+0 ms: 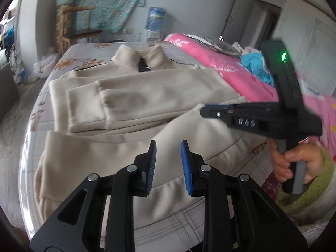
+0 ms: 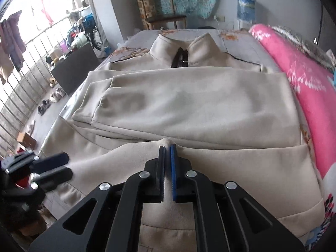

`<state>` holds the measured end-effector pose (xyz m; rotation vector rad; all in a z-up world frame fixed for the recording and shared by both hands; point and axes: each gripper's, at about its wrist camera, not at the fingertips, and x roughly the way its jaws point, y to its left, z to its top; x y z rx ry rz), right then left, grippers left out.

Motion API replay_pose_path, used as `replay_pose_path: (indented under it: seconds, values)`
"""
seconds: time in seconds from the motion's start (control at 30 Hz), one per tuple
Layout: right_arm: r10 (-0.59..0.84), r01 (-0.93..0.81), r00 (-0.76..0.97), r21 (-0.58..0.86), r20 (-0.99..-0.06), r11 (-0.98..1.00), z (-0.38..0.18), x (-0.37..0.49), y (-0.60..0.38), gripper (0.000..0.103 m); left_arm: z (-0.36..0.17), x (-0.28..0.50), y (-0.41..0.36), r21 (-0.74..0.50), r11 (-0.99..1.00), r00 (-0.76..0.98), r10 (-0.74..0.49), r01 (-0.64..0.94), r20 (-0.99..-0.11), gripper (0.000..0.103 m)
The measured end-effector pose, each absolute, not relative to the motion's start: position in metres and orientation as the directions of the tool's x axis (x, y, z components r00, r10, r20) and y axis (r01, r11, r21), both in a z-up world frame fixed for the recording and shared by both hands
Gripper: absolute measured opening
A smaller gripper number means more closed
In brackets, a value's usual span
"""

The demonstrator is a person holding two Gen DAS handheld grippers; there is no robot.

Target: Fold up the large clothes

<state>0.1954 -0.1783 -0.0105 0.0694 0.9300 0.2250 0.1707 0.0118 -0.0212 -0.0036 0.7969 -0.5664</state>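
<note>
A large beige sweatshirt (image 1: 147, 96) (image 2: 199, 105) lies flat on the bed, collar at the far end and both sleeves folded across the chest. My left gripper (image 1: 168, 145) hovers open over the lower part near the hem, with nothing between its blue pads. In the right wrist view it shows at the lower left (image 2: 69, 165), fingers apart. My right gripper (image 2: 167, 147) is shut on a pinched ridge of the sweatshirt's lower body. The left wrist view shows it from the side (image 1: 202, 111), held by a hand (image 1: 298, 159).
The bed has a grey flowered sheet (image 1: 84, 50). A pink quilt (image 1: 210, 58) (image 2: 294, 73) runs along the right side, with blue cloth (image 1: 256, 67) heaped on it. A wooden chair (image 2: 166, 19) and a water dispenser (image 2: 245, 6) stand beyond the bed. Shoes (image 2: 54, 96) lie on the floor at left.
</note>
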Motion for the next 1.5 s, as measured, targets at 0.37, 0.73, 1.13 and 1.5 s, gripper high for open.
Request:
replay_pose_path:
  seconds: [0.37, 0.73, 1.13, 1.5]
  values:
    - [0.242, -0.196, 0.64, 0.149, -0.729, 0.969, 0.004, 0.182, -0.182, 0.005, -0.025, 0.167, -0.009, -0.143, 0.83, 0.55, -0.475, 0.539, -0.687, 0.023]
    - [0.223, -0.171, 0.584, 0.151, -0.78, 0.974, -0.041, 0.2, -0.18, 0.005, -0.05, 0.19, -0.002, -0.18, 0.874, 0.521, -0.422, 0.452, -0.742, 0.023]
    - [0.25, -0.145, 0.554, 0.203, -0.795, 0.968, -0.044, 0.201, -0.191, 0.006, -0.058, 0.192, -0.025, -0.165, 0.863, 0.501, -0.422, 0.478, -0.756, 0.022]
    - [-0.104, 0.164, 0.57, -0.011, -0.815, 0.986, -0.02, 0.176, -0.318, 0.033, -0.059, 0.19, -0.025, -0.157, 0.868, 0.508, -0.412, 0.471, -0.756, 0.021]
